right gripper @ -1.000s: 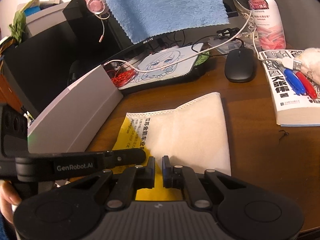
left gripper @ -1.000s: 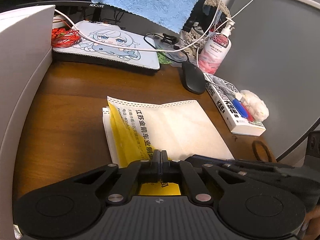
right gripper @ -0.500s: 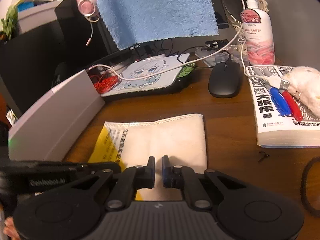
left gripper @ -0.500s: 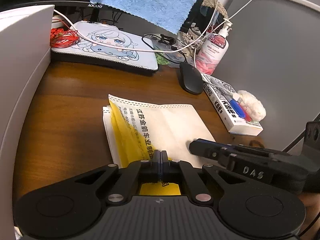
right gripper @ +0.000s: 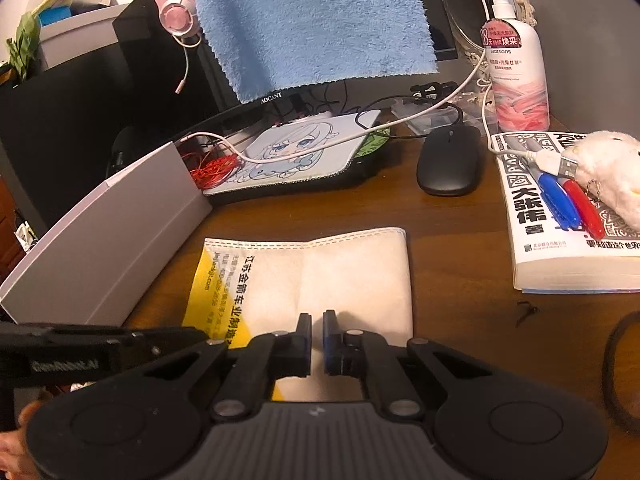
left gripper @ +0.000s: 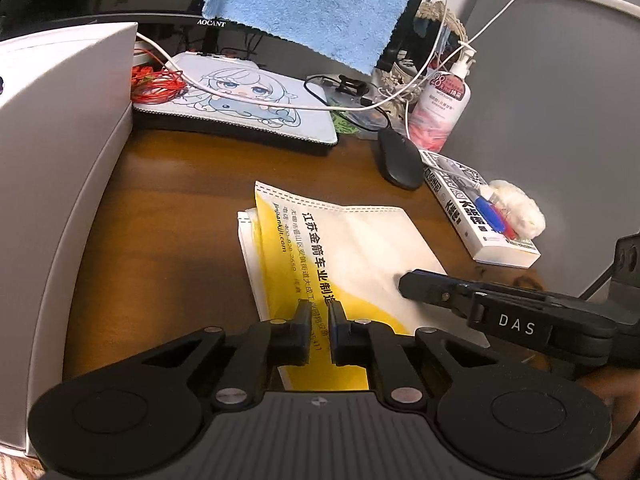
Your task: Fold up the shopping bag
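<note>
A folded white and yellow shopping bag [left gripper: 360, 248] with black printed characters lies flat on the brown desk. My left gripper [left gripper: 320, 316] hovers low over its yellow near part, fingers a small gap apart and nothing between them. From the right wrist view the bag [right gripper: 352, 268] shows a crease down its white half. My right gripper [right gripper: 317, 320] sits at the bag's near edge, slightly open with only a narrow gap. Its tip [left gripper: 404, 280] rests on the white part. The left gripper [right gripper: 192, 336] enters from the left over the yellow corner.
A white box [left gripper: 60, 160] walls off the left side. Behind the bag are a printed mouse pad [left gripper: 240, 100], a black mouse [left gripper: 396, 160] and a pump bottle [left gripper: 440, 112]. A book [left gripper: 472, 208] with pens lies right. A black hair tie [right gripper: 616, 372] lies near right.
My left gripper's fingers, pressed together before, have parted a little. The right gripper has shifted right and forward over the bag's white half. The bag lies flatter.
</note>
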A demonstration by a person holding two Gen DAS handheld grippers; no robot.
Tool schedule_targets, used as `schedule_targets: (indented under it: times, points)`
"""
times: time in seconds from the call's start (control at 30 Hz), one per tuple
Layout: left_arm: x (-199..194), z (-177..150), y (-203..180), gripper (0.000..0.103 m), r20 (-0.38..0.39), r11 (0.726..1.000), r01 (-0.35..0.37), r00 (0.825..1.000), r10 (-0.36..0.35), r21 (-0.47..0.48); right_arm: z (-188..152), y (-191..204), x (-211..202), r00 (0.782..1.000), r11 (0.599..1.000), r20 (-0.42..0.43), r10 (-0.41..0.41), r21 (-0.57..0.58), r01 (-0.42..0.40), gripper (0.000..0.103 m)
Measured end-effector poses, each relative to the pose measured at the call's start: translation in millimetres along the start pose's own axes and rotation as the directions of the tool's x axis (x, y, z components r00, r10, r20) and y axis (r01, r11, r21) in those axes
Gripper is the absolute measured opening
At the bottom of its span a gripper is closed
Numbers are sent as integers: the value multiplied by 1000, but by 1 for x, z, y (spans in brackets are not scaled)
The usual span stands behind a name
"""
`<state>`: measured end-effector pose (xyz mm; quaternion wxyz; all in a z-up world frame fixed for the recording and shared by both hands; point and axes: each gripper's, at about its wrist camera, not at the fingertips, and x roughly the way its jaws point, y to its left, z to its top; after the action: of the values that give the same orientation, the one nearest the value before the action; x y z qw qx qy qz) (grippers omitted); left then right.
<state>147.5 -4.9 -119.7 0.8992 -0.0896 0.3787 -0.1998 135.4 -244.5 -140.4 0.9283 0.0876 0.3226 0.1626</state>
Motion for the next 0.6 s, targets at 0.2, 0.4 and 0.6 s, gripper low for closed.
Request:
schedule_targets:
  times: [0.2,0.4,0.6]
  points:
    - [1,-3,2,10,13,1000,14,1000,-14,2,2,-7,-2,999,998,1,41,40,-41,8]
    - [1,-2,5,10,11,999,31,999,-31,-12,10,-27,-29,990,982,75,115,138,-125,42]
    - [0,-3,4,10,18,1000,27,999,-27,-11,9,-49,-39,993,970,71,96,218,-109,43]
